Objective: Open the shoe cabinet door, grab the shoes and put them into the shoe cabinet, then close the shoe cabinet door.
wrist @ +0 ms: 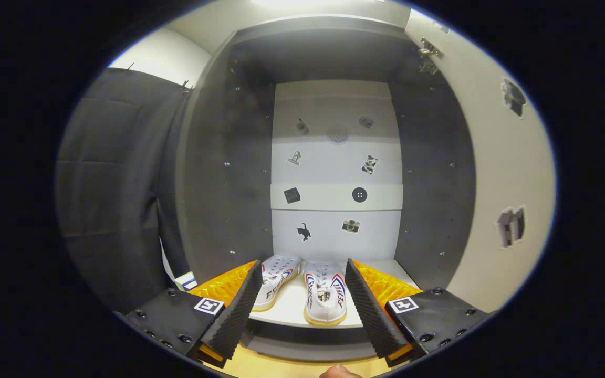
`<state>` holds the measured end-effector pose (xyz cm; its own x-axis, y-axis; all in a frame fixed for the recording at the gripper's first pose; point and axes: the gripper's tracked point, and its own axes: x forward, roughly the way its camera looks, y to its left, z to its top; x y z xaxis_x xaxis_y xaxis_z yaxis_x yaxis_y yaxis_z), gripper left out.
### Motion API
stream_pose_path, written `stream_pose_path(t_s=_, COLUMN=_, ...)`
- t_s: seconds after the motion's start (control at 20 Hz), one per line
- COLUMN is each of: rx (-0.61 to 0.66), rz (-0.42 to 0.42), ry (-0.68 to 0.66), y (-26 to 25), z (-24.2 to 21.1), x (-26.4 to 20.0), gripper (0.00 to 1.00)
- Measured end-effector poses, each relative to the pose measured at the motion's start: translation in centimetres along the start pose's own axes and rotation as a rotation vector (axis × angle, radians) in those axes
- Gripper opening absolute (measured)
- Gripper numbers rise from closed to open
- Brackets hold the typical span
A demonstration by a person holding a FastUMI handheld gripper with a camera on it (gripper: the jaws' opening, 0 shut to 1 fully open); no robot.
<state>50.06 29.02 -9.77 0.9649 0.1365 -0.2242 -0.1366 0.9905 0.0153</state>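
the pair of shoes [302,286] sits low in the middle of the frame, on the white bottom shelf [289,307] of the shoe cabinet [229,173]. both shoes are white with red and blue striping and lettering on the sides and pale yellow soles; the heels face the camera and the toes point to the cabinet's back. the left shoe angles slightly to the left, the right one lies straighter and nearer the shelf's front edge. they lie close side by side.

the hand-held gripper [302,302] stands wide open with nothing held; its two ribbed black fingers [239,307] spread at the bottom of the frame, and the shoes show between them and just beyond their tips, untouched.

the cabinet has dark grey side walls dotted with small holes and a pale back panel [336,168] carrying small stickers, among them a cat [304,231] and a camera [350,226]. the cabinet door [497,173] is swung open at the right of the frame, cream coloured, with hinges [428,55] near its top. black cloth hangs at the left. a strip of light wooden floor [292,367] shows at the bottom edge, with a fingertip [339,371] just above that edge.

above the shoes the cabinet's inside stands open up to its top panel.
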Motion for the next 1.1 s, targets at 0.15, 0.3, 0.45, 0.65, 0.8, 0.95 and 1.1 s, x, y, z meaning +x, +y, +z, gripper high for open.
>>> stream_pose_path(t_s=0.15, rx=0.006, rz=0.017, ry=0.009, y=-0.3, z=-0.3, x=-5.0, gripper=0.98)
stream_pose_path(t_s=0.3, rx=-0.008, rz=0.028, ry=-0.002, y=-0.9, z=-0.2, x=-9.5, gripper=0.98)
stream_pose_path(t_s=0.45, rx=-0.008, rz=0.047, ry=-0.011, y=-1.4, z=-0.2, x=-13.5, gripper=0.98)
stream_pose_path(t_s=0.65, rx=-0.014, rz=0.09, ry=-0.003, y=-1.7, z=-0.7, x=-18.8, gripper=0.98)
stream_pose_path(t_s=0.8, rx=-0.016, rz=0.115, ry=0.009, y=-2.0, z=-1.0, x=-22.0, gripper=0.98)
stream_pose_path(t_s=0.95, rx=-0.043, rz=0.117, ry=0.006, y=-2.7, z=-0.6, x=-25.4, gripper=0.98)
stream_pose_path(t_s=1.1, rx=-0.051, rz=0.125, ry=0.004, y=-3.3, z=0.0, x=-28.4, gripper=0.98)
